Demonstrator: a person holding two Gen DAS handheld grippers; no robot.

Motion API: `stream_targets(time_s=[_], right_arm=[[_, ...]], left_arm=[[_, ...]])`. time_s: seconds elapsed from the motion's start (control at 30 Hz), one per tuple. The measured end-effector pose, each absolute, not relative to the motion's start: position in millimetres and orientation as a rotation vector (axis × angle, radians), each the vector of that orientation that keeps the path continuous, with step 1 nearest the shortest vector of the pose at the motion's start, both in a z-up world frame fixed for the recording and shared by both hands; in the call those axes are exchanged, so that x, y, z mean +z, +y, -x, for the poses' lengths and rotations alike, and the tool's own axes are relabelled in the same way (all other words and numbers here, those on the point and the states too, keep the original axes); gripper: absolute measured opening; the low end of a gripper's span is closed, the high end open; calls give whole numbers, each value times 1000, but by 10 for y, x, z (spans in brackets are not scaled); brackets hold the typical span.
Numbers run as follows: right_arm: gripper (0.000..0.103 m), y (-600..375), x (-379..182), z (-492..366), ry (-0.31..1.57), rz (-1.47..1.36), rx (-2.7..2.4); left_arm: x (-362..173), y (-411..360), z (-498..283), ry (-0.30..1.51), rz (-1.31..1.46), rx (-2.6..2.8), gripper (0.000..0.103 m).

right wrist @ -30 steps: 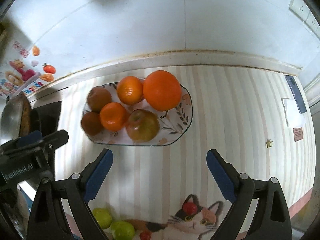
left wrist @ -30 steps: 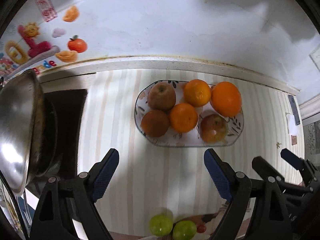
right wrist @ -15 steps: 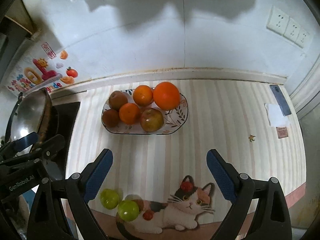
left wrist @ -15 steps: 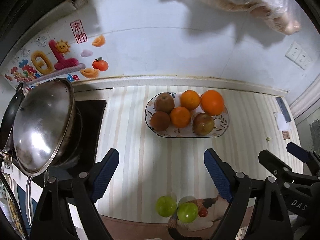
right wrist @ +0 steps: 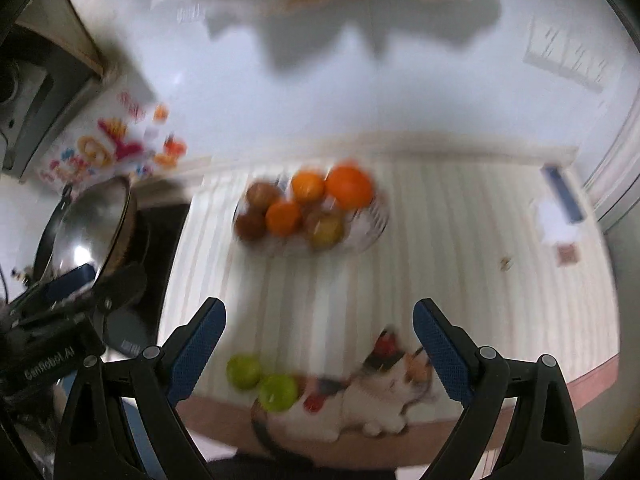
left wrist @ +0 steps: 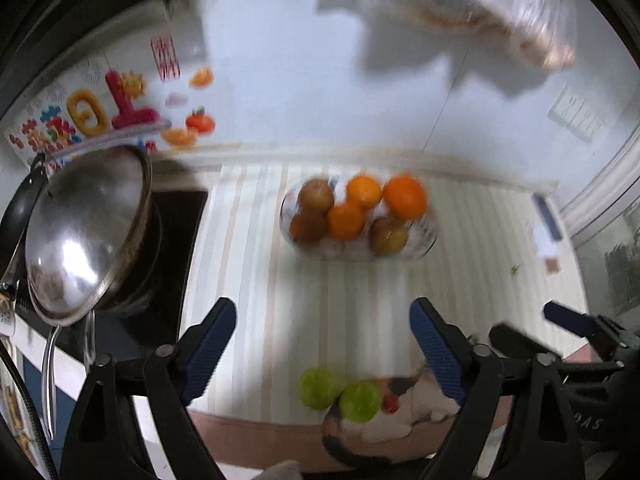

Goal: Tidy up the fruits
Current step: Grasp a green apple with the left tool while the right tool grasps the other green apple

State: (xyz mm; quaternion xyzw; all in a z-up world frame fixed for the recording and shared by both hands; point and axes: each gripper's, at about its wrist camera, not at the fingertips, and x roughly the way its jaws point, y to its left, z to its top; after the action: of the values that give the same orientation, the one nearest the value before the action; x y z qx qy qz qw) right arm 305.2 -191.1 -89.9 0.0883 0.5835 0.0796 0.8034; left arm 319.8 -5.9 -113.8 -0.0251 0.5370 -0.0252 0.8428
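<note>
A clear patterned plate [left wrist: 424,240] stands on the striped counter near the wall, holding three oranges [left wrist: 405,197] and three brownish-red fruits [left wrist: 316,198]. Two green fruits [left wrist: 320,388] lie by the counter's front edge, also in the right wrist view [right wrist: 244,371]. My left gripper [left wrist: 323,312] hangs well above the counter, short of the plate; its jaws are opening with nothing between them. My right gripper [right wrist: 320,312] is open and empty, level with the left one and to its right. Both views are blurred.
A steel wok lid [left wrist: 84,232] sits on a black stove [left wrist: 176,232] at the left. A cat picture [right wrist: 384,392] is printed on the counter mat at the front. A blue phone [left wrist: 548,216] lies far right. A plastic bag [left wrist: 520,20] hangs on the wall above.
Both grippers have pulled back and up from the plate, which now looks smaller and farther. The wok lid, the wall and the hanging bag have come into view.
</note>
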Motion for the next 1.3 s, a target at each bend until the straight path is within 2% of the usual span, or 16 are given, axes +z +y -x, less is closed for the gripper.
stream_targets(time_s=[0.2, 0.4, 0.47, 0.57, 0.63, 0.7, 0.97, 1.17, 1.23, 1.3], right_arm=[[97, -1639, -1978, -3026, 1588, -243, 340], [95, -1284, -2705, -2949, 1745, -201, 403], [90, -1215, -2861, -2956, 1768, -187, 404], [77, -1143, -3063, -2945, 1795, -201, 419], [64, -1100, -3143, -2925, 1792, -215, 441], [60, -1064, -3211, -2922, 1792, -212, 455], [59, -1264, -3078, -3011, 1725, -177, 406], [59, -1650, -2994, -3183, 1672, -168, 302], [59, -1730, -2994, -3219, 1657, -155, 283], [59, -1794, -3014, -3226, 1650, -156, 269]], left_arm=[[-1878, 117, -3141, 1315, 9, 32, 97], [-2478, 351, -3010, 1465, 37, 103, 97], [-2598, 405, -2959, 1493, 58, 116, 97], [-2736, 470, -2907, 1529, 102, 123, 97], [-2817, 494, -2902, 1551, 148, 107, 97], [-2870, 486, -2900, 1565, 193, 84, 97], [-3040, 218, -2998, 1594, 231, -7, 97], [-3390, 13, -3105, 1669, 238, -48, 97], [-3489, -34, -3107, 1675, 245, -54, 91], [-3547, -80, -3102, 1676, 240, -66, 68]])
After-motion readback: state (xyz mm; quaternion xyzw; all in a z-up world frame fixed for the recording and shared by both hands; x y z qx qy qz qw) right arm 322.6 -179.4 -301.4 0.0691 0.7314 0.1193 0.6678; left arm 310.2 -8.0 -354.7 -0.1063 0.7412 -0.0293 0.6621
